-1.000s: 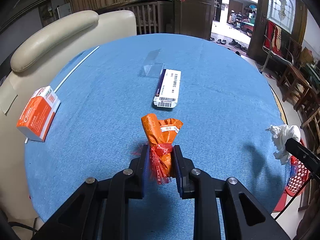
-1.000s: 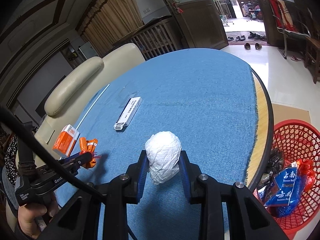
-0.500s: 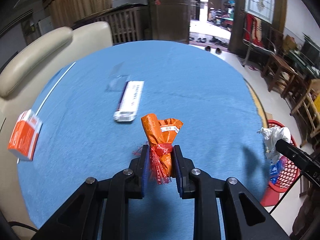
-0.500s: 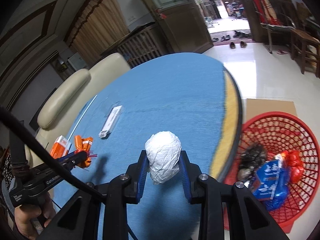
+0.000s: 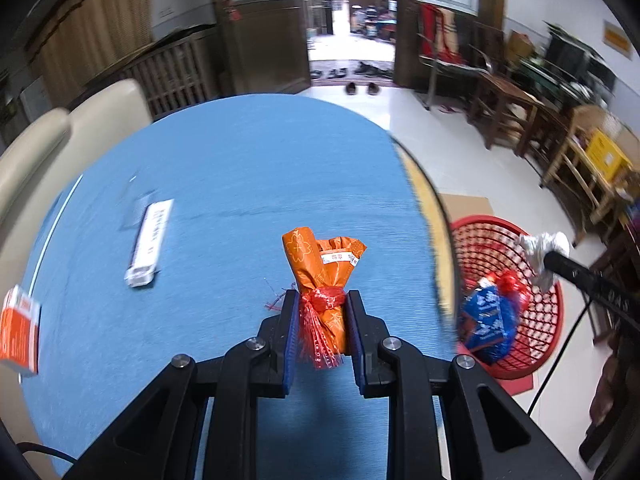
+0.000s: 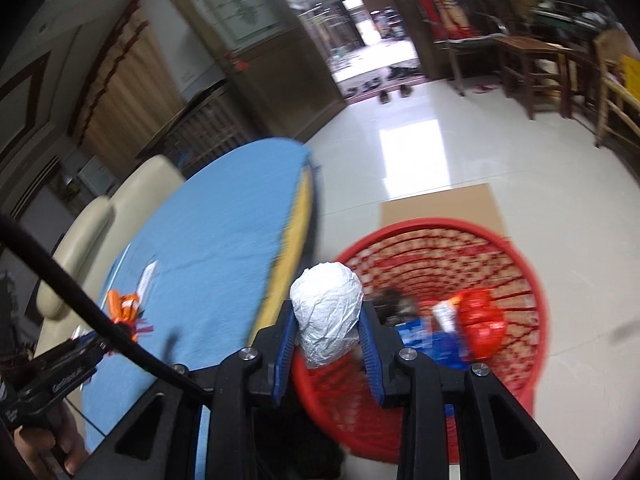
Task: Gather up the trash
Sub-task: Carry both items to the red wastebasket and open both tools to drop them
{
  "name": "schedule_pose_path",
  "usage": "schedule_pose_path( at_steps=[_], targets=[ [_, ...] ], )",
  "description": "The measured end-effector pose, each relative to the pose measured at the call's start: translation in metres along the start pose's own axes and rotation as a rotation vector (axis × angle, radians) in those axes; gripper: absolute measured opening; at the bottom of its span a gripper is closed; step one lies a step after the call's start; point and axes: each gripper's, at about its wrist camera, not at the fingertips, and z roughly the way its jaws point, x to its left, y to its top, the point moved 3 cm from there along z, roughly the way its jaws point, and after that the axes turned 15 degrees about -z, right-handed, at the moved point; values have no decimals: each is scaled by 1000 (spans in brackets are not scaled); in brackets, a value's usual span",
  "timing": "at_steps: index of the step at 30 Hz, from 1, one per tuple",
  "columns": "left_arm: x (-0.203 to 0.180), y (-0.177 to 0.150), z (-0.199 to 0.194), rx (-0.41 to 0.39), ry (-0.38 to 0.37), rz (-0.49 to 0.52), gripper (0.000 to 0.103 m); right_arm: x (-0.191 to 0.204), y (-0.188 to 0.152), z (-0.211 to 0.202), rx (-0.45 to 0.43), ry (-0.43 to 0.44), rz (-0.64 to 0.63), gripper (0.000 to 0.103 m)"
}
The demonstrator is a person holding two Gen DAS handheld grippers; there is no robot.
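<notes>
My left gripper (image 5: 322,304) is shut on an orange wrapper bundle (image 5: 320,272) tied with red fringe, held above the blue round table (image 5: 224,184). My right gripper (image 6: 327,320) is shut on a crumpled white paper ball (image 6: 326,312), held over the near rim of the red mesh basket (image 6: 520,264) on the floor. The basket also shows in the left wrist view (image 5: 548,320), with the paper ball (image 5: 540,248) above it. The basket holds a blue packet (image 6: 424,340) and a red bag (image 6: 480,320).
A white barcode box (image 5: 150,244) and an orange box (image 5: 16,328) lie on the table's left side. A cream sofa (image 5: 60,140) stands behind the table. A cardboard sheet (image 6: 440,204) lies under the basket. Wooden chairs (image 5: 508,116) stand far right.
Both grippers have swung right toward the basket. The right one has left the table and now holds the paper ball over the basket's rim. Both grips are unchanged.
</notes>
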Motion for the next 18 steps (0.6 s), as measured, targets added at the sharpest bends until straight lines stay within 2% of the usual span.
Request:
schedule_pose_path(
  at_steps=[7, 12, 18],
  targets=[
    [-52, -3, 0, 8, -65, 100, 24, -49, 5, -17, -26, -76, 65, 35],
    [-85, -9, 3, 40, -112, 153, 24, -63, 4, -17, -11, -101, 75, 35],
    [-102, -10, 12, 76, -130, 176, 24, -74, -9, -10, 35, -106, 96, 35]
  ],
)
